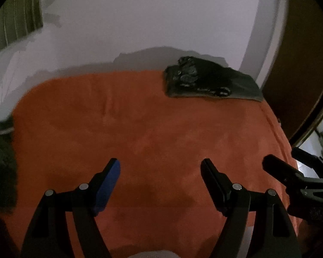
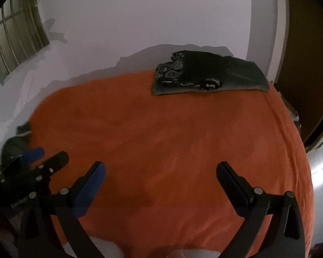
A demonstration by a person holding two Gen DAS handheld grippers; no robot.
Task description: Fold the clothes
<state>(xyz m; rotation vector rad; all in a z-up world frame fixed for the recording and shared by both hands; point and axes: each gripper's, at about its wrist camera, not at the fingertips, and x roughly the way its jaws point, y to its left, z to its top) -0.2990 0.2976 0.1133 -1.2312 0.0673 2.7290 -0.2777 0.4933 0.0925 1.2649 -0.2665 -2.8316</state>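
Note:
An orange blanket point(image 1: 140, 129) point(image 2: 161, 124) covers the bed. A folded pile of dark clothes point(image 1: 208, 81) point(image 2: 204, 73) lies at its far right corner, a black patterned piece on top of a grey one. A loose dark heap of clothes point(image 1: 2, 163) point(image 2: 15, 146) sits at the bed's left edge. My left gripper point(image 1: 160, 163) point(image 2: 51, 153) hangs open over the near part of the blanket with nothing between its fingers. My right gripper point(image 2: 160, 165) point(image 1: 281, 155) is beside it on the right, wide open and holding nothing.
A white wall rises behind the bed. A barred window point(image 2: 15, 38) is at the upper left. A brown wooden door point(image 1: 301, 64) stands past the bed's right edge. The blanket's middle is bare orange cloth.

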